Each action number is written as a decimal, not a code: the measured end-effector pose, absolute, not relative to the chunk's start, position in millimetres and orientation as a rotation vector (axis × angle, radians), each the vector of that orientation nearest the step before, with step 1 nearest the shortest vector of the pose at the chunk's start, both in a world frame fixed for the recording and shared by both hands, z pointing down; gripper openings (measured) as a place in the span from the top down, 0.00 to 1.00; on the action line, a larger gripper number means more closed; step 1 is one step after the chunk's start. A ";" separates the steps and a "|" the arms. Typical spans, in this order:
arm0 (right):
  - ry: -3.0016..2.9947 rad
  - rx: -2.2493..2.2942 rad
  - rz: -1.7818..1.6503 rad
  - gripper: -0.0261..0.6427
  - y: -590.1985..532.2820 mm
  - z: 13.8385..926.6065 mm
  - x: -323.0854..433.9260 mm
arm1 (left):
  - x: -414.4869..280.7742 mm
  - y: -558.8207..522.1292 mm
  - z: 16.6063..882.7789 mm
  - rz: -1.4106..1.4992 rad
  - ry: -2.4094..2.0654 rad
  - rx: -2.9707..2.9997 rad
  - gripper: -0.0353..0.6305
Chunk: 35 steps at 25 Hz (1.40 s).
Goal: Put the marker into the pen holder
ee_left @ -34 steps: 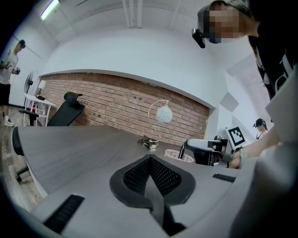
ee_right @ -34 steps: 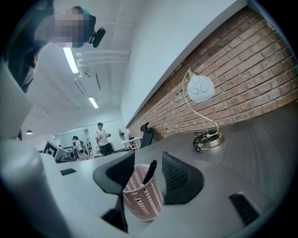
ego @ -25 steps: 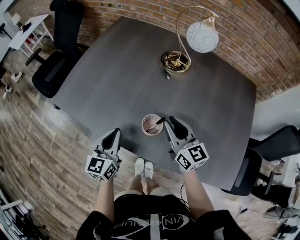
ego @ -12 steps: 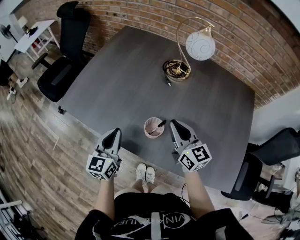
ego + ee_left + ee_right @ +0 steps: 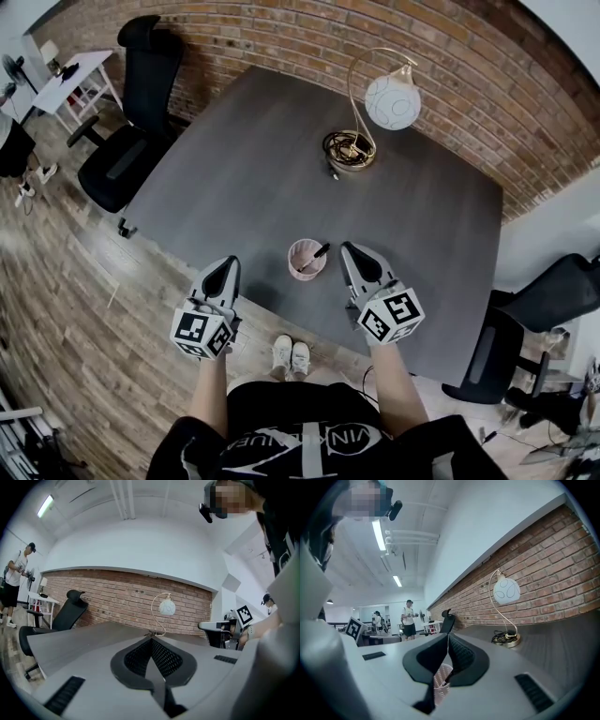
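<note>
A pink mesh pen holder [image 5: 307,260] stands near the front edge of the dark grey table [image 5: 262,159]. A black marker [image 5: 318,253] leans in it, its tip sticking out to the right. My right gripper [image 5: 347,250] hovers just right of the holder, apart from the marker. Its jaws have just closed, with nothing between them. In the right gripper view the holder [image 5: 440,680] shows below the shut right gripper [image 5: 448,635]. My left gripper [image 5: 228,266] hangs at the table's front edge, left of the holder, shut and empty, as the left gripper [image 5: 151,640] shows in its own view.
A lamp with a white globe [image 5: 392,101] stands at the table's far side, its base [image 5: 349,148] ringed by a coiled cord. Black office chairs stand at the left [image 5: 122,159] and right [image 5: 553,300]. A brick wall [image 5: 450,56] runs behind. People stand in the background [image 5: 408,617].
The marker was at the right gripper's tips a second ago and now stands free in the holder. The right gripper has drawn back slightly to the right. Both grippers have risen a little.
</note>
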State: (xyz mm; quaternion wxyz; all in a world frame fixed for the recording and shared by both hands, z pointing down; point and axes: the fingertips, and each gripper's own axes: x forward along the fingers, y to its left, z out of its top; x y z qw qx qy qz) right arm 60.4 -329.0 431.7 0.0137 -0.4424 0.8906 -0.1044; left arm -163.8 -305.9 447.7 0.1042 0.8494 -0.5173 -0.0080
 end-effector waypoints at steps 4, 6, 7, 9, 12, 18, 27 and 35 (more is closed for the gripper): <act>2.768 -1.404 -0.300 0.92 -327.1 425.3 65.5 | -165.4 -305.7 440.9 -0.033 -1.535 2.513 0.93; 2.763 -1.416 -0.294 0.92 -326.5 422.3 68.1 | -166.7 -305.2 438.1 -0.033 -1.540 2.516 0.93; 2.762 -1.419 -0.289 0.92 -326.2 420.7 69.1 | -167.3 -305.0 436.3 -0.034 -1.542 2.518 0.93; 2.760 -1.423 -0.278 0.92 -325.3 417.4 69.6 | -169.7 -304.2 432.7 -0.039 -1.547 2.521 0.93; 2.759 -1.422 -0.264 0.92 -323.2 412.8 67.9 | -175.3 -302.1 428.0 -0.047 -1.562 2.523 0.93; 2.739 -1.423 -0.248 0.92 -319.5 404.2 65.7 | -181.4 -299.4 420.9 -0.064 -1.571 2.527 0.93; 2.720 -1.447 -0.213 0.92 -316.5 394.7 71.5 | -181.3 -301.8 408.1 -0.089 -1.576 2.546 0.93; 2.710 -1.460 -0.205 0.92 -318.1 394.3 74.2 | -180.5 -307.5 403.1 -0.103 -1.573 2.558 0.93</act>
